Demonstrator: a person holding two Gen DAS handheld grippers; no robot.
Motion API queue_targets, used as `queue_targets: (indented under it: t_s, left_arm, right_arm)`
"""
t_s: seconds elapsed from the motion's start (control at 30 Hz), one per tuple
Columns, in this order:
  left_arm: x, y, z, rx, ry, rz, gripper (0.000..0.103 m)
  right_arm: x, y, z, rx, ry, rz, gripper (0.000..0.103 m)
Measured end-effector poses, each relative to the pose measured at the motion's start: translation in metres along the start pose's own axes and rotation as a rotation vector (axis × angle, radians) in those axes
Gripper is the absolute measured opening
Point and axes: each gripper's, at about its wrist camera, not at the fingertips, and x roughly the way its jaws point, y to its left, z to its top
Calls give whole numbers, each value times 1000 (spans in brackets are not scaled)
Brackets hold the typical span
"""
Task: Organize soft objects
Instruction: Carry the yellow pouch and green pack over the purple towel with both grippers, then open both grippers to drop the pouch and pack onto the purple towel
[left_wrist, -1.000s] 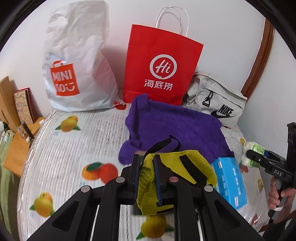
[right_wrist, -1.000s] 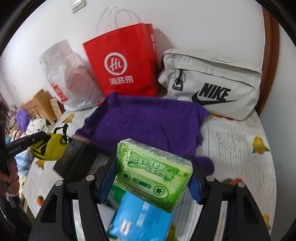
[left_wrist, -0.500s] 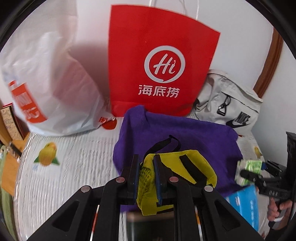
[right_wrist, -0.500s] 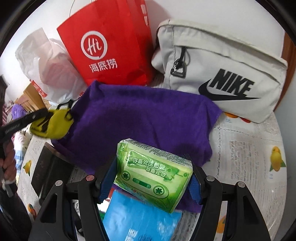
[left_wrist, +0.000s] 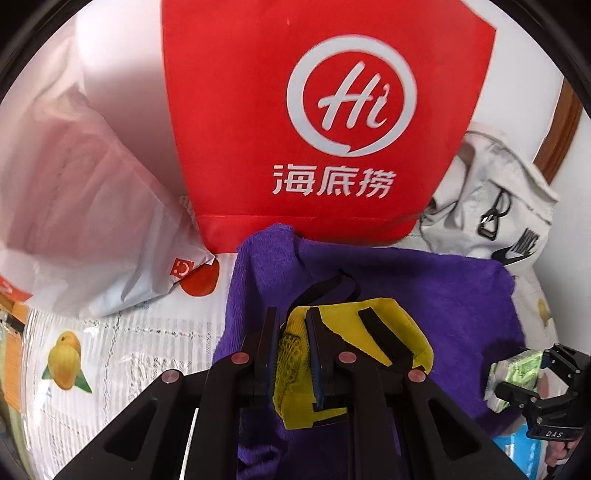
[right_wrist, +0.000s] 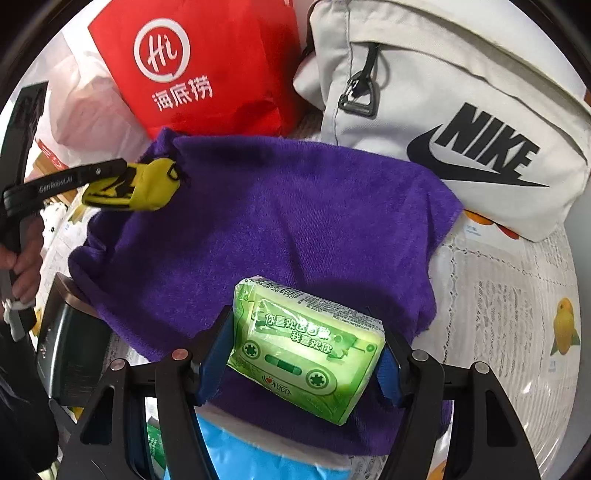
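My left gripper is shut on a yellow mesh pouch with black straps, held above the near left part of a purple towel. From the right wrist view the same pouch hangs at the towel's far left corner. My right gripper is shut on a green tissue pack, which sits crosswise between the blue pads above the towel's near edge. That pack also shows at the right edge of the left wrist view.
A red paper bag, a white plastic bag and a grey Nike bag stand along the wall behind the towel. A blue pack lies under my right gripper. A dark flat object lies left on the fruit-print cloth.
Both grippers have moved forward and down toward the bags and now hang over the purple towel. Each still grips its object as before.
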Motion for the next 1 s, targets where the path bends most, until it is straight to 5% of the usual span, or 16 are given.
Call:
queue_targets:
  t_s: [0.37,0.47,0.63,0.83,1.0]
  left_arm:
    - [24,1,10,-2,44,-15,17]
    - [21,1,10,1,45,-5,22]
    - [13,2,11,-3,38,-1,49]
    - [-16,-2,5,0,13,69,66]
    - [-49,0,-9,-25,-1,171,68]
  right_arm:
    - [17,0,4,-3,51,10,70]
    - [20,4,4,-12,54,15,78]
    - [19,13,7,-31,42,-19,78]
    - [-3,18,5,-30,-14,-52,80]
    - [-29,18,-2,31,-66,-45,80]
